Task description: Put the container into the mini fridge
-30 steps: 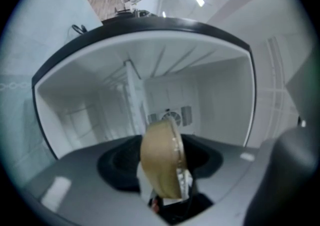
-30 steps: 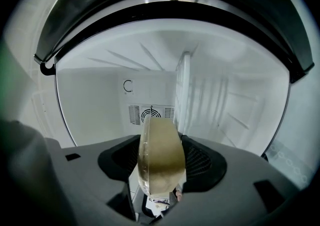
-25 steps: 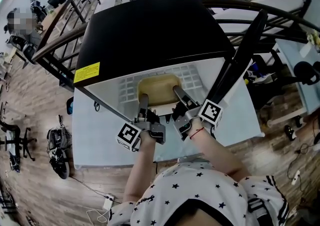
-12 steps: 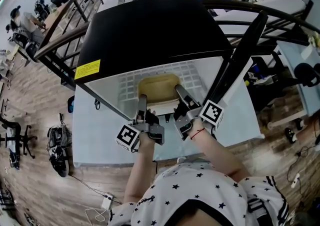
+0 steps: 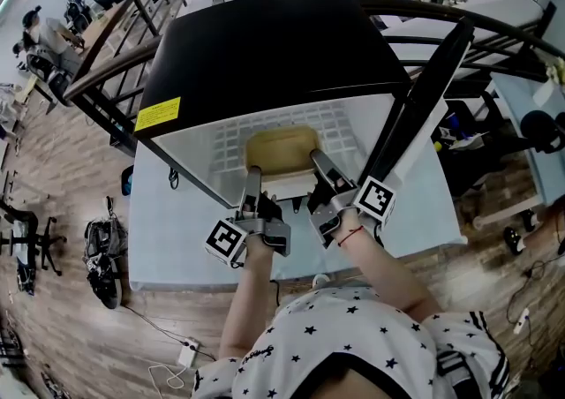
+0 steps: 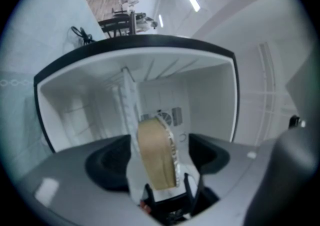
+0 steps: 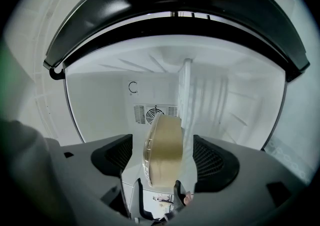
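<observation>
- Letting go: the container (image 5: 281, 148) rests inside the mini fridge (image 5: 265, 53); left claw (image 5: 252, 178) and right claw (image 5: 320, 168), just spread wide, flank it without touching.
- Next, likely: draw both straight back.

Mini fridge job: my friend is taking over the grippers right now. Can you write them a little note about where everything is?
Left gripper: open. Its jaws have just been opening; the container stands between them, pads off it.
Right gripper: the same, open with jaws just opened, at the container's right side.
Container: resting on the white grid shelf inside the mini fridge. The door stands open at the right.
Done: the container is in and let go.
Left: draw both grippers back out; probably shut the door after.
</observation>
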`<state>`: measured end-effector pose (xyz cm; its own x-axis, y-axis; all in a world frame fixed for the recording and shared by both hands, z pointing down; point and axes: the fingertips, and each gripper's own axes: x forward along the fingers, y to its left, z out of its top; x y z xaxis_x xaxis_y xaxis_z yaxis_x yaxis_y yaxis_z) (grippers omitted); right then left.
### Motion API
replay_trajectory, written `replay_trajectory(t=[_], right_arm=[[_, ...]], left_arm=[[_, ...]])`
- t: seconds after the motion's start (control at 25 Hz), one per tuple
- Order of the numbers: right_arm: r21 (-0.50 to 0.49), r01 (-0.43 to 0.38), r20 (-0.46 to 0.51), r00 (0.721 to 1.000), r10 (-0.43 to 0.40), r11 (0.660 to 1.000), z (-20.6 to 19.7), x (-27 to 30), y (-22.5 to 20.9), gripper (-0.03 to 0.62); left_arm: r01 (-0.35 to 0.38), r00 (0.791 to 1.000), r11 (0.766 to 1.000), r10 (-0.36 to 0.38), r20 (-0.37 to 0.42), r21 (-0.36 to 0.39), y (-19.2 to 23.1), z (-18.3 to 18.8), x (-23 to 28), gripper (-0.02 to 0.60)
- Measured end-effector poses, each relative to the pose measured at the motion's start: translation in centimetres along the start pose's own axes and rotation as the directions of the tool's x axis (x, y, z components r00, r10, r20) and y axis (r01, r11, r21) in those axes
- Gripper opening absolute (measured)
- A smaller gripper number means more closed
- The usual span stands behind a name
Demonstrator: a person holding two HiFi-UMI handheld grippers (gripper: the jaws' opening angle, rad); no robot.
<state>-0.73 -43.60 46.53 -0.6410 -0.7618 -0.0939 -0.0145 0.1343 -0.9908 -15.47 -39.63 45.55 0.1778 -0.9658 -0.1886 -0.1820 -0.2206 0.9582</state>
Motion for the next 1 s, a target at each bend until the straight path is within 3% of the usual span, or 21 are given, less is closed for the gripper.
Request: replay_trajectory(t=[0.48,0.68,1.0], right_arm=[[0.007,0.022,0.014,1.000,-0.022,1.000,-1.1,-2.4,-0.8,0.318],[-0.028,0.015,0.014,1.000,-0.014,1.000,-2.5,-4.2,-0.2,0.318],[-0.104,0.034,-0.034,0.999,-0.038,0.994,-6.1,-7.9,1.1,0.313]], left_arm=[[-0.025,1.000,1.000,0.025,-0.010,0.012,0.4,-1.1,-2.5,0.354],[-0.002,0.999,0.998,0.005,-0.051,0.060,-0.8,-2.1,-4.6,0.345],[-0.138,0.986,0.981,0.149,-0.074,0.138,-0.1,-2.7,-9.4,0.101]])
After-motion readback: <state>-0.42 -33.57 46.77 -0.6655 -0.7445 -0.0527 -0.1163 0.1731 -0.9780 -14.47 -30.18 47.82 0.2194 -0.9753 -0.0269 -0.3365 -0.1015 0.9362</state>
